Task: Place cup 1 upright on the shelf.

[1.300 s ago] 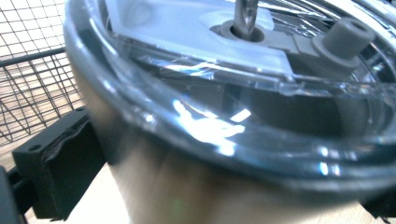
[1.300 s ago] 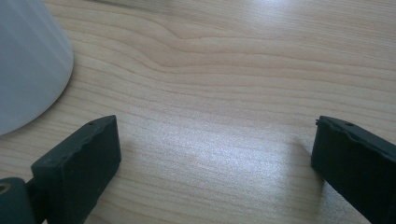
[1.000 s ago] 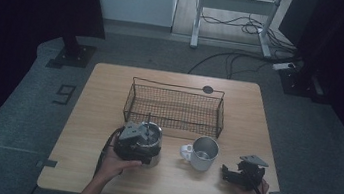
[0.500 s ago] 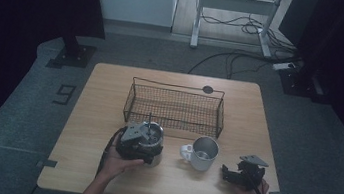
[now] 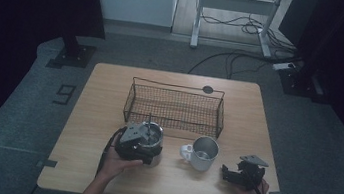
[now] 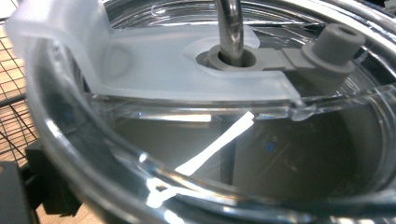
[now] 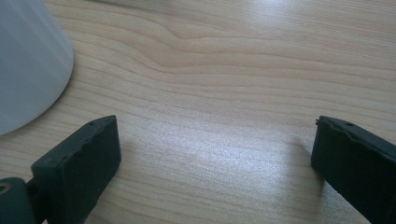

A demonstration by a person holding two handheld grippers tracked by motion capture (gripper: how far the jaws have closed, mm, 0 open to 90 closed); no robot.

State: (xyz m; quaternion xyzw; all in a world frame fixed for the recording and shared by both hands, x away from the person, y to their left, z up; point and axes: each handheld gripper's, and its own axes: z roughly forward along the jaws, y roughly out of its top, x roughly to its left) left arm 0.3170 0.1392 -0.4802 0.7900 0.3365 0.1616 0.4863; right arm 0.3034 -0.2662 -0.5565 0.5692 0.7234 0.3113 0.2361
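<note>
Left tool point(image 5: 146, 141) sits at the lidded tumbler point(image 5: 151, 133), jaws just narrowing, grip unclear; right tool point(image 5: 239, 175) rests wide on the bench point(image 5: 106, 118).

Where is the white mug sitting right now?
In the high view the white mug stands on the table just in front of the wire basket, between the lidded tumbler and the right gripper.

Pressed up close against a clear lid point(image 6: 154, 70) on a metal tumbler point(image 6: 289, 158) (steel straw point(image 6: 229, 28) through its grey grommet point(image 6: 231, 59)). Wire basket point(image 6: 11, 88) at left edge.
</note>
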